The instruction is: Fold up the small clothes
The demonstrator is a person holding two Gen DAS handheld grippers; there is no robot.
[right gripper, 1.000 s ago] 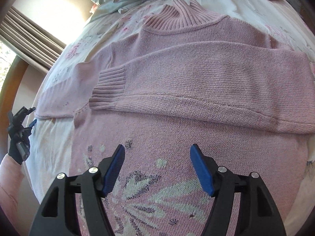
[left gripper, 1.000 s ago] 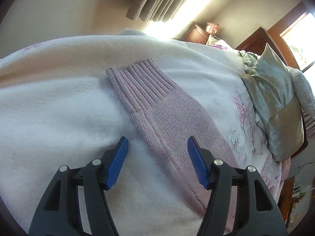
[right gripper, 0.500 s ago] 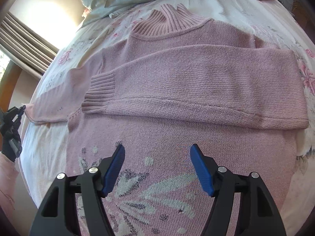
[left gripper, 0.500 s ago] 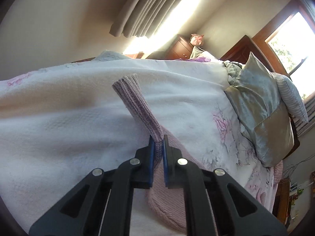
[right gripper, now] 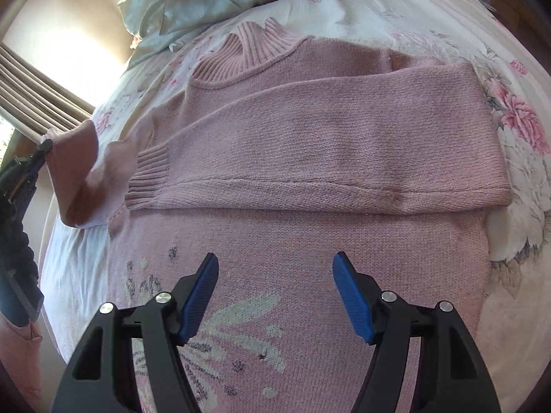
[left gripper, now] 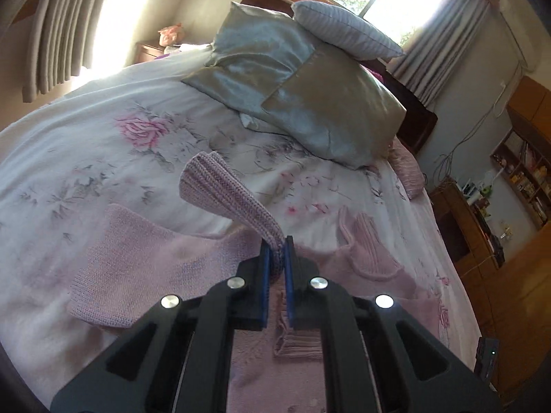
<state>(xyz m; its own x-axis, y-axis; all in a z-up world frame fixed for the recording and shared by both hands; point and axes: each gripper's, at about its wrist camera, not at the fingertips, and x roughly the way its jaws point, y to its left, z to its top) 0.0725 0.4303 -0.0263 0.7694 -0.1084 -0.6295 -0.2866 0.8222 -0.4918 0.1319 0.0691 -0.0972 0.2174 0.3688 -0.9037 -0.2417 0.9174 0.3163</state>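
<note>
A pink knit sweater (right gripper: 310, 144) with a ribbed collar (right gripper: 241, 55) and a pale flower pattern lies flat on the bed. One sleeve (right gripper: 310, 158) is folded across its chest. My left gripper (left gripper: 276, 251) is shut on the other sleeve's ribbed cuff (left gripper: 220, 186) and holds it lifted above the sweater (left gripper: 165, 261). In the right wrist view that raised sleeve (right gripper: 74, 175) hangs at the far left, where the left gripper's black frame shows. My right gripper (right gripper: 275, 296) stands open over the sweater's lower front, nothing between its fingers.
The bed has a white floral cover (left gripper: 103, 144). Silver-green pillows (left gripper: 296, 86) and a striped cushion (left gripper: 344, 31) sit at the headboard. Wooden furniture and shelves (left gripper: 516, 179) line the right wall. A curtained window (left gripper: 62, 24) is at left.
The left gripper shut on the sleeve cuff, lifted it off the bed and swung it over toward the sweater's body. The right gripper stayed open and drifted slightly.
</note>
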